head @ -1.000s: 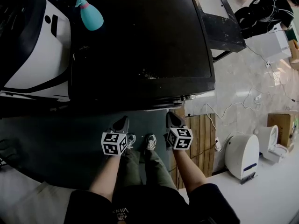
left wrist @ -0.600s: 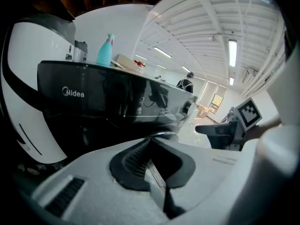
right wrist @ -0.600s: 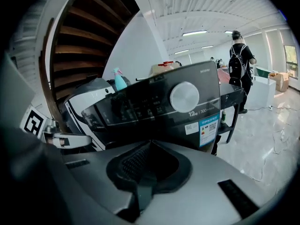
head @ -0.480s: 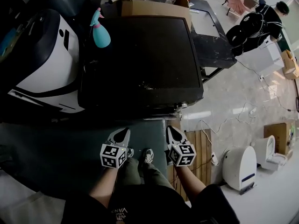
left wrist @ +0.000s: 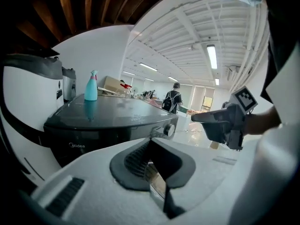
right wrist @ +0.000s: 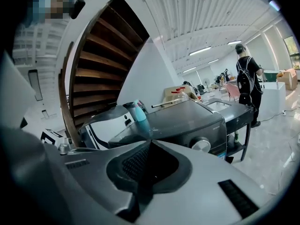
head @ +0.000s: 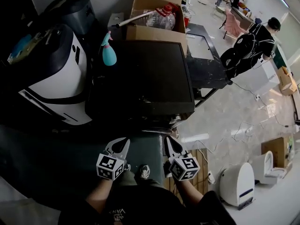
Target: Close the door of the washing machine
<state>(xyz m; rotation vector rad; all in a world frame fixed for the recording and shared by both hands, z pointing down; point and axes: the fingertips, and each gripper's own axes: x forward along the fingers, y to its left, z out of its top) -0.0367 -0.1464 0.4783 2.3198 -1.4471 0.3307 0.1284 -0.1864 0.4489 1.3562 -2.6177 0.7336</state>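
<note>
Raised since earlier, left hand-held gripper (head: 120, 146) and right hand-held gripper (head: 170, 145) face the washing machine (head: 145, 78); jaws together. Both hold nothing.

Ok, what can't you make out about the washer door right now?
- Head view: the washing machine shows only its top; the door is hidden under the front edge.
- Left gripper view: the left claw covers most of the front below the knob.
- Right gripper view: the right claw does likewise.
- So door open or shut: cannot tell.
</note>
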